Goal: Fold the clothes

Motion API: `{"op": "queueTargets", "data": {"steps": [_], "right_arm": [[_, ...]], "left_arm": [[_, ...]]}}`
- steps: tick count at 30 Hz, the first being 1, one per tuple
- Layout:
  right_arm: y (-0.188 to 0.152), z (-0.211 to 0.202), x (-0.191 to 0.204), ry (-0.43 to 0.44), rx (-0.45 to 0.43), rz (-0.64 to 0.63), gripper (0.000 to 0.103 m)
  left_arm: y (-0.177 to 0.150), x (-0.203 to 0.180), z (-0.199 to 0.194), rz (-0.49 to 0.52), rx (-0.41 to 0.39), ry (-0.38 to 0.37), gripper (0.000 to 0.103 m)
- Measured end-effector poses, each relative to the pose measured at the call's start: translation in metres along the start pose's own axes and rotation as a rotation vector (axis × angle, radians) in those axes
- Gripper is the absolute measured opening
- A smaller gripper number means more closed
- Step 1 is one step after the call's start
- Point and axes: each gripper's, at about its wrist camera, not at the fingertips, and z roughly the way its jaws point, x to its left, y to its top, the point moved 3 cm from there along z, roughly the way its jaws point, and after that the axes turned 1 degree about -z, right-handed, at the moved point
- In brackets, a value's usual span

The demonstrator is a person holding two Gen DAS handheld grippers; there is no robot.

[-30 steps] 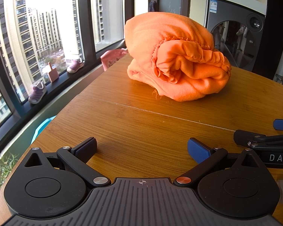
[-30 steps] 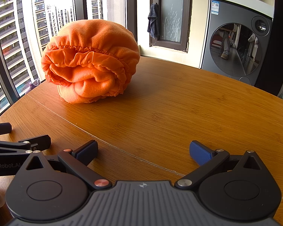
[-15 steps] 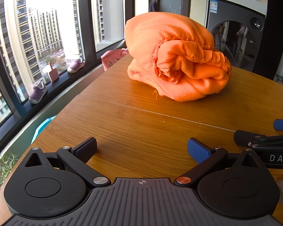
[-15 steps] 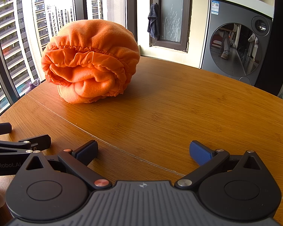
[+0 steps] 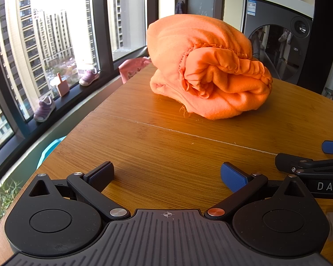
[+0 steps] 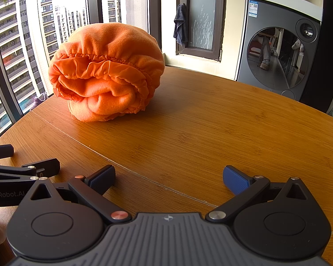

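Orange cloth (image 5: 208,66) (image 6: 106,71) lay bundled near the surface's (image 5: 166,146) far window-side edge. Left gripper (image 5: 166,175) and right gripper (image 6: 168,177) sat wide, empty, near the front edge.

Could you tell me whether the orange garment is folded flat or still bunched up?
Bunched up: the orange garment sits as a rounded heap on the table, its gathered hem curling across the front.

White letters "DAS", cut by the frame edge, on the side of my right gripper (image 5: 330,155). "enRobot.AI", first letters cut off, on the side of my left gripper (image 6: 15,166). Label on the washing machine (image 6: 277,51), upper left corner: print too small to read.
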Motion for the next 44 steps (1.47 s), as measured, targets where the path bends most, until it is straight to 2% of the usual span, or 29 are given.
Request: {"op": "queueTargets", "data": {"steps": [44], "right_arm": [[-0.0006,-0.0016,-0.0009,-0.004,0.000,-0.001,0.103]], "left_arm": [[-0.0021,-0.0026,-0.0034,-0.011,-0.001,0.004,0.103]]}}
